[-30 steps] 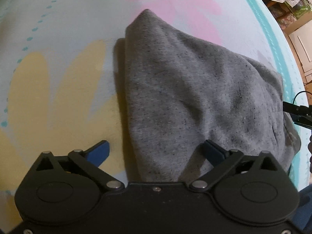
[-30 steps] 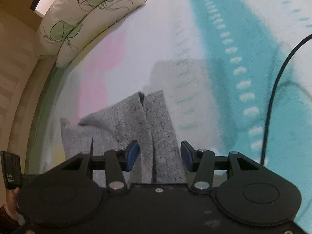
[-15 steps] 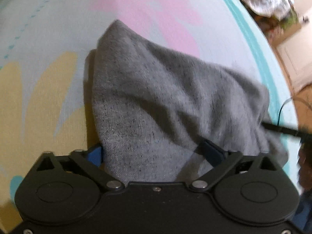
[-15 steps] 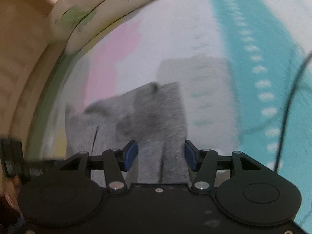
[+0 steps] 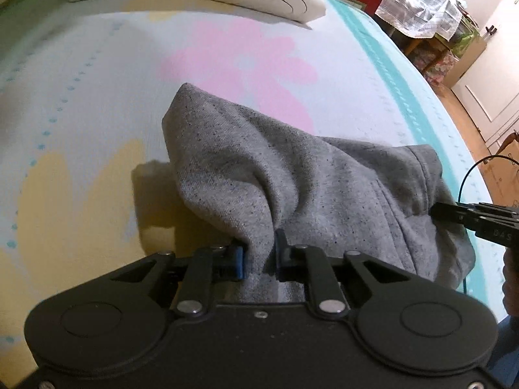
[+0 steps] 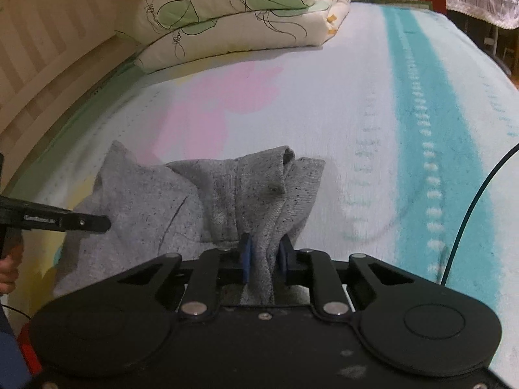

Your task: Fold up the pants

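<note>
We count one pair of grey pants (image 5: 292, 178), bunched mid-frame on the bedsheet (image 5: 97, 97). Two grippers: the left gripper (image 5: 259, 257) has just closed, clamped on a fold at lower centre; the right gripper (image 6: 264, 261) has likewise just closed, pinching the fabric. One folded quilt (image 6: 227, 16) upper left.

Grey speckled knit pants (image 5: 292, 175) bunched on flower-printed bed sheet (image 5: 97, 103); folded white leaf-print quilt (image 6: 227, 16) behind them at far edge. Left black gripper (image 5: 259, 259) beside right black gripper (image 6: 264, 259), 1 pants fold in each
</note>
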`<state>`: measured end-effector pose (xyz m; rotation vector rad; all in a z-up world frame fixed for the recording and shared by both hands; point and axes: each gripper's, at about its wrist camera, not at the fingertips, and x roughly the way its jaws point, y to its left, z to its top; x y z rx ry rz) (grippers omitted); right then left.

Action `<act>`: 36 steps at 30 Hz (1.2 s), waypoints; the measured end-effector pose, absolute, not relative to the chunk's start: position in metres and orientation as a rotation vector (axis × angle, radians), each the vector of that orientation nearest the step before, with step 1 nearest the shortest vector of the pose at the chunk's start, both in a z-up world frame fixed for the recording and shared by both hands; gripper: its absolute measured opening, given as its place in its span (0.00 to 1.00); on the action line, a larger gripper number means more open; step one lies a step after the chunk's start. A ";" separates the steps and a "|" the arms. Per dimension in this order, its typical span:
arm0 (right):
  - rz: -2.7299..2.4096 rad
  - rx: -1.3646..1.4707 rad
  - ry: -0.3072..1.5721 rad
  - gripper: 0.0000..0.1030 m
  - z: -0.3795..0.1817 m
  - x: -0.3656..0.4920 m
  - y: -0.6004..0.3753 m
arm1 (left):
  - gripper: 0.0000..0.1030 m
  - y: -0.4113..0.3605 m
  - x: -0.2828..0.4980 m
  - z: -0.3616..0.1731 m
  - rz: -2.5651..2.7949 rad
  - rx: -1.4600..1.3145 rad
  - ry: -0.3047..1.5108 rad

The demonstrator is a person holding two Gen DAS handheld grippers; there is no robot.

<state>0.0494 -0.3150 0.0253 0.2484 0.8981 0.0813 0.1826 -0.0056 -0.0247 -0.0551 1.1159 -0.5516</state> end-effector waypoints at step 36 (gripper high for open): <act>0.258 0.191 0.784 0.14 0.074 0.236 -0.059 | 0.27 0.210 0.230 -0.049 0.095 -0.186 0.964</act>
